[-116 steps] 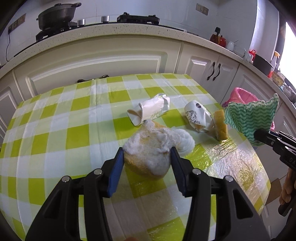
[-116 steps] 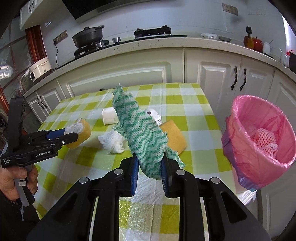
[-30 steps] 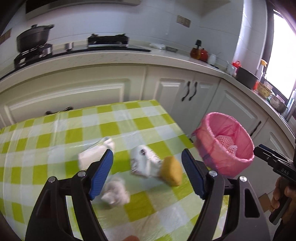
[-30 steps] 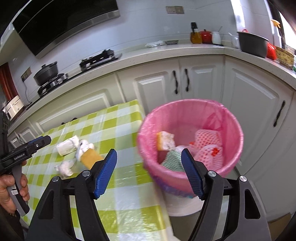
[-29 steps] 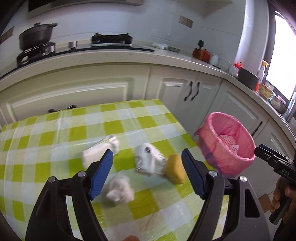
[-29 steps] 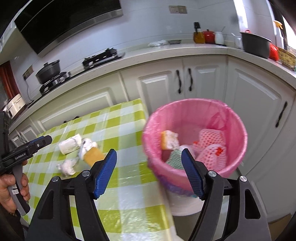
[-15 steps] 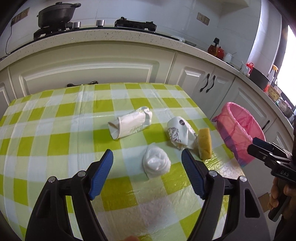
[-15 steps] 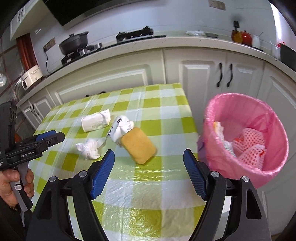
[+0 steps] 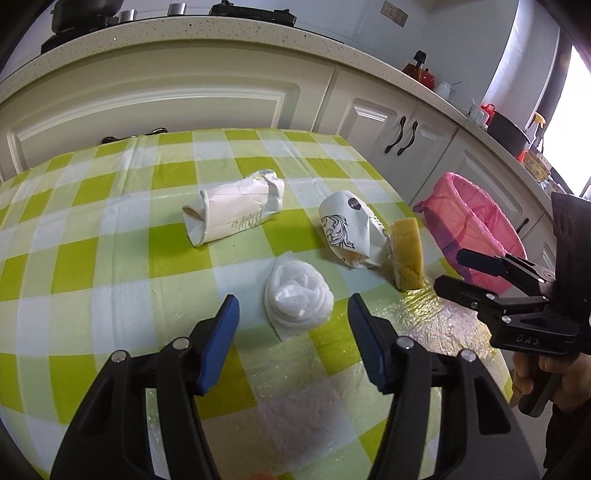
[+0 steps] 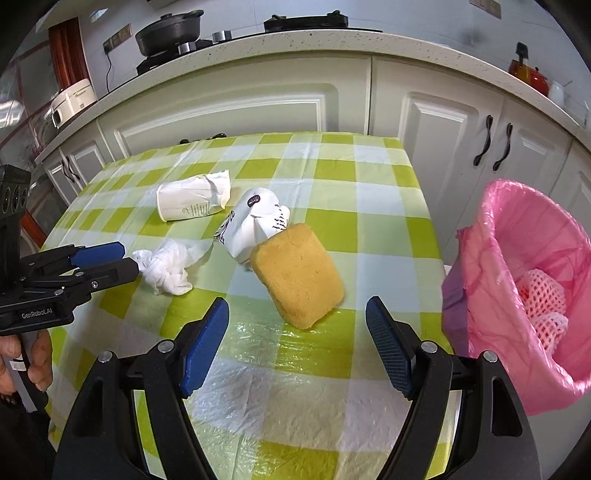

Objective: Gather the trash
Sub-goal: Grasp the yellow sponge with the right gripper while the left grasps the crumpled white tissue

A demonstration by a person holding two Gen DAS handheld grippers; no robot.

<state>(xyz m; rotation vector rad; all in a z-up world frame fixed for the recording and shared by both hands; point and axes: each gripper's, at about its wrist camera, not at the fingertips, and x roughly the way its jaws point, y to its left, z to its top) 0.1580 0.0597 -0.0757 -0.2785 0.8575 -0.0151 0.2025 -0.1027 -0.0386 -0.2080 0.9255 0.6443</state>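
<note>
A crumpled white tissue lies on the checked tablecloth just ahead of my open, empty left gripper. Beyond it lie a crushed white paper cup, a printed paper cup and a yellow sponge. In the right wrist view the sponge lies just ahead of my open, empty right gripper, with the tissue, printed cup and white cup further left. The pink-lined trash bin stands off the table's right edge.
White kitchen cabinets and a counter with a stove and pot run behind the table. The left gripper shows at the left of the right wrist view; the right gripper shows at the right of the left wrist view.
Both grippers dropped their loads into the bin and came back open. In the last half second both have moved lower and closer to the table, the left toward the tissue, the right toward the sponge.
</note>
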